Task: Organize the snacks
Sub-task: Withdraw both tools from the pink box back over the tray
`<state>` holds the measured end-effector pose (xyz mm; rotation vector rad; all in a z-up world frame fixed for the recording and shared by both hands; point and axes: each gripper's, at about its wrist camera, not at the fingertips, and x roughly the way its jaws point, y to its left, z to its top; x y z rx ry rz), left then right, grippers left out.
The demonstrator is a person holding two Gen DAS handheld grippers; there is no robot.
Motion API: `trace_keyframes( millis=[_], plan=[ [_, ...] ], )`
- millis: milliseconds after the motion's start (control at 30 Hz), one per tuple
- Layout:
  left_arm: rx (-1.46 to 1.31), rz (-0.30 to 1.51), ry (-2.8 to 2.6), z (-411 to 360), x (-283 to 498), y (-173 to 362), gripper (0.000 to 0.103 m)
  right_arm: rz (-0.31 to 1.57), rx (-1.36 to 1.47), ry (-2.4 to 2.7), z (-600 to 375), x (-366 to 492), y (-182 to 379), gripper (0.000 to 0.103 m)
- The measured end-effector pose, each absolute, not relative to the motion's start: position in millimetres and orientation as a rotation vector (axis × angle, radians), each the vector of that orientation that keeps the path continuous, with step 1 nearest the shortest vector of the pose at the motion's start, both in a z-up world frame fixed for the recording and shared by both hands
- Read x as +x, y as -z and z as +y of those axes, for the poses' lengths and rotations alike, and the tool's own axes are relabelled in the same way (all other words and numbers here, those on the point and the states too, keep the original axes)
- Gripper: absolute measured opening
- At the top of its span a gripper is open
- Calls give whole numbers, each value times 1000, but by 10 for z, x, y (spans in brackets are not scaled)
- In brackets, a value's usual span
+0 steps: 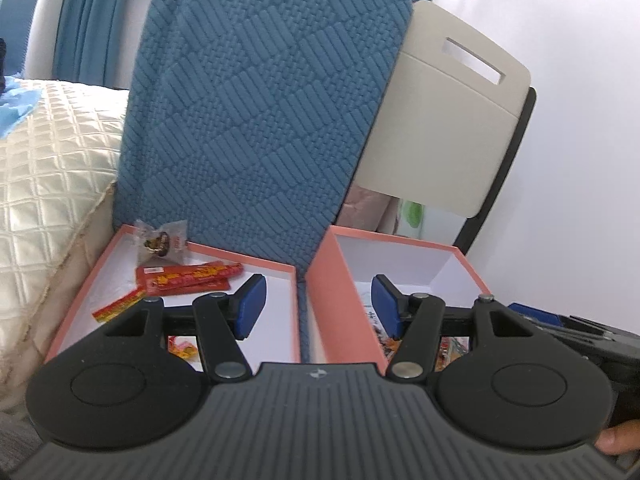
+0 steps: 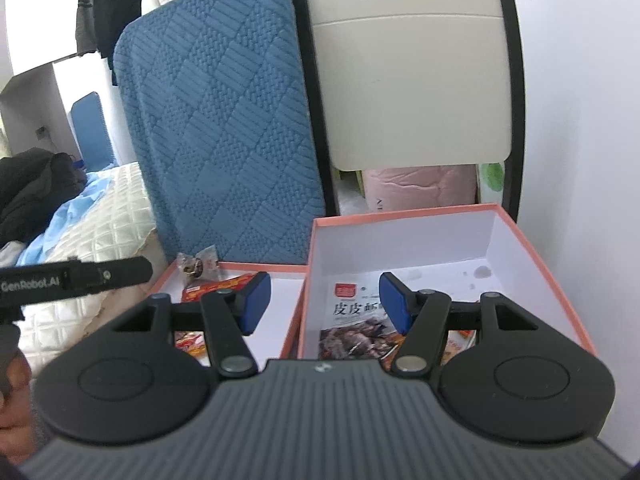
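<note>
Two pink boxes with white insides stand side by side. The shallow left box [image 1: 76, 292] holds red snack sticks [image 1: 188, 278], a clear-wrapped dark snack [image 1: 162, 240] leaning on its back wall, and a yellow-red packet [image 1: 182, 348]. The deeper right box [image 2: 532, 248] holds a white snack bag with Chinese text [image 2: 352, 320] and orange packets [image 2: 460, 340]. My left gripper [image 1: 318, 304] is open and empty, straddling the wall between the boxes. My right gripper [image 2: 324, 304] is open and empty above the same wall.
A blue quilted chair back [image 1: 260, 100] rises right behind the left box, a cream plastic chair back [image 2: 412, 80] behind the right one. A cream quilted bed [image 1: 48, 168] lies to the left, a white wall [image 2: 580, 120] to the right.
</note>
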<state>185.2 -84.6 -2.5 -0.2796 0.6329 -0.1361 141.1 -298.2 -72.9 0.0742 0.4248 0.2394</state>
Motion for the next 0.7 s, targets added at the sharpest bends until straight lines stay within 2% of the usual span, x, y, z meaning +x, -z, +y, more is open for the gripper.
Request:
trace_keyframes(
  millis=[700],
  plan=[
    [-352,655,65,-200,1776,379,64,481,35,-304,-2252,1396,1135,62]
  ],
)
